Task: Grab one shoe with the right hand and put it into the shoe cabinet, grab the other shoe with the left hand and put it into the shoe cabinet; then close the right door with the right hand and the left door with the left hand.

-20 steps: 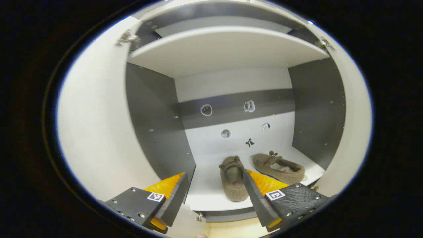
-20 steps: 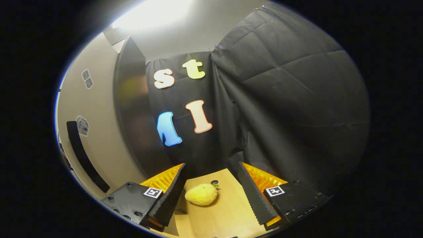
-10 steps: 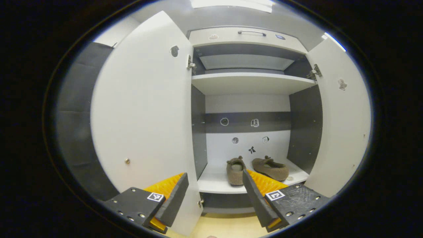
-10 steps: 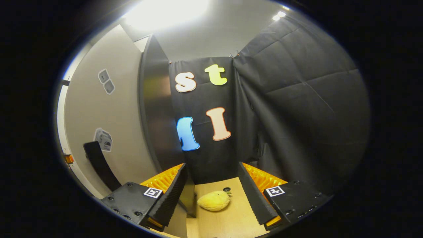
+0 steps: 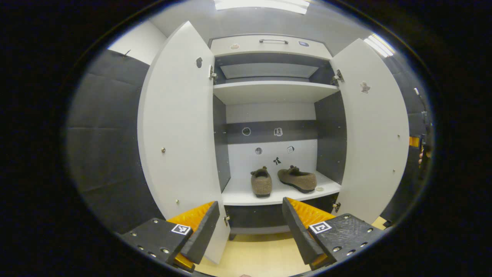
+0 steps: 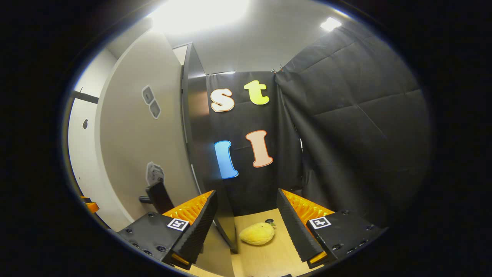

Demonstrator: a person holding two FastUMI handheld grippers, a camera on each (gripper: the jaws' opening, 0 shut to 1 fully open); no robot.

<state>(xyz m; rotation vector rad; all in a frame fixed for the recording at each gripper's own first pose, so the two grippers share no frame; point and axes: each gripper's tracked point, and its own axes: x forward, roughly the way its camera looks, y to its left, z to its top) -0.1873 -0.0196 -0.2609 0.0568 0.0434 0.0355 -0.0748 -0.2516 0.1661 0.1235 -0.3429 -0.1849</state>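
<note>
Both shoes [image 5: 283,180] in cabinet [image 5: 273,88]; doors [image 5: 178,127] open, 2 left to close. Both grippers [image 5: 250,227] wide, empty.

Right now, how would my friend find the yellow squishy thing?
Look past the shoe cabinet's open door to the wooden floor by the black cloth wall. The yellow plush toy lies there alone, the one soft, bright, lemon-shaped thing.
</note>
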